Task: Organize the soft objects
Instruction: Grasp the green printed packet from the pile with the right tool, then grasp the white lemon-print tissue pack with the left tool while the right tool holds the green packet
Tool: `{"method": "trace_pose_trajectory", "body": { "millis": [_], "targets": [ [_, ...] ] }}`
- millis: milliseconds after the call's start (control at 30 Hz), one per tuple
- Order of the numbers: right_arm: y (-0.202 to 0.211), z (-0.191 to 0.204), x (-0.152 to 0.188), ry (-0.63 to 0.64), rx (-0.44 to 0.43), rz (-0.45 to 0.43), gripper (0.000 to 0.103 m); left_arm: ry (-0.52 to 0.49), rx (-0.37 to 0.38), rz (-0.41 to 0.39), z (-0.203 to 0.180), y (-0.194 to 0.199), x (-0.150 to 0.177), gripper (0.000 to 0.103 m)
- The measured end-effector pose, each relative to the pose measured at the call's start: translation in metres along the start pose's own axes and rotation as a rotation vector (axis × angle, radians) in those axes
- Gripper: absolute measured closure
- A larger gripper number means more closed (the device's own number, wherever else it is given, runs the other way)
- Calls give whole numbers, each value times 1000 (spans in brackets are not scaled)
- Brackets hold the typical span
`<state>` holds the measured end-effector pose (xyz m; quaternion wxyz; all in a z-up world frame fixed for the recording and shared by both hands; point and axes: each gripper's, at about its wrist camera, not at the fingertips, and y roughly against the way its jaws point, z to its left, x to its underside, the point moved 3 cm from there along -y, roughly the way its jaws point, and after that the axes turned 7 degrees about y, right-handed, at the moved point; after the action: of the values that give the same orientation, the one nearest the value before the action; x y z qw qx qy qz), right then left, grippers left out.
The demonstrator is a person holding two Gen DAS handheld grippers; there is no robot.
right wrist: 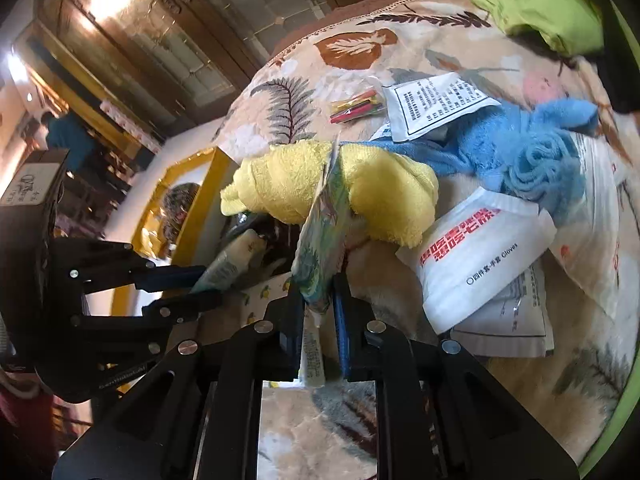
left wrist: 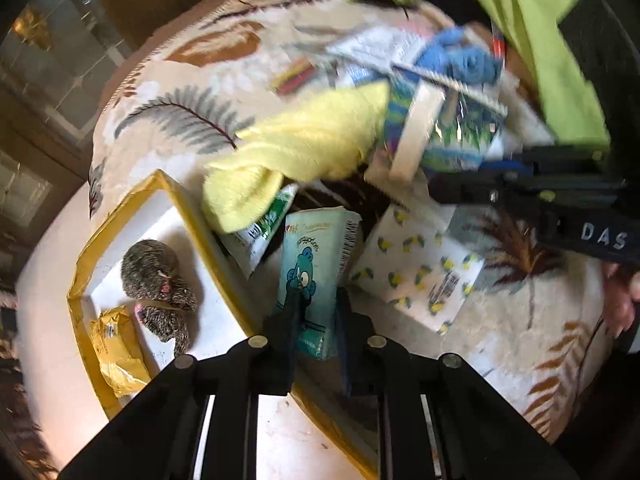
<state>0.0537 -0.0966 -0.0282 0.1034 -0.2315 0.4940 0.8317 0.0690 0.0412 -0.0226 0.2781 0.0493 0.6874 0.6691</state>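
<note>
My left gripper (left wrist: 316, 320) is shut on a pale blue tissue pack (left wrist: 312, 272) with a cartoon bear, held upright beside the yellow-rimmed box (left wrist: 188, 208). In the right wrist view, that gripper (right wrist: 212, 286) shows at the left, with the pack (right wrist: 232, 260) edge-on. My right gripper (right wrist: 320, 292) is shut on a thin green patterned packet (right wrist: 324, 240), just in front of a rolled yellow towel (right wrist: 380, 192). A blue towel (right wrist: 520, 156) lies behind it. Seen from the left wrist, the right gripper (left wrist: 440, 184) holds the green packet (left wrist: 460, 136) next to the yellow towel (left wrist: 304, 148).
The box holds a speckled knitted item (left wrist: 160, 280) and a yellow packet (left wrist: 116, 352). On the leaf-print blanket (right wrist: 360, 48) lie a lemon-print pack (left wrist: 416, 268), white glove packets (right wrist: 476, 256), a bag of coloured sticks (right wrist: 356, 106) and a lime-green cloth (right wrist: 536, 4).
</note>
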Motion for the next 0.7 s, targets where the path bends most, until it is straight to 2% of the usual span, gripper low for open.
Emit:
{"method": "trace_pose_trajectory", "body": {
  "millis": [267,467,700],
  "targets": [
    [23,11,-8,-30,-78,-38,91,96,83,-79,14,28,-3,89],
    [34,42,-23,2,-139,-59,91,142,59,-132,36,50,-1,89],
    [15,82,-45,59,-174,-43,91,220,20,-144,74,60,12,89]
  ]
}}
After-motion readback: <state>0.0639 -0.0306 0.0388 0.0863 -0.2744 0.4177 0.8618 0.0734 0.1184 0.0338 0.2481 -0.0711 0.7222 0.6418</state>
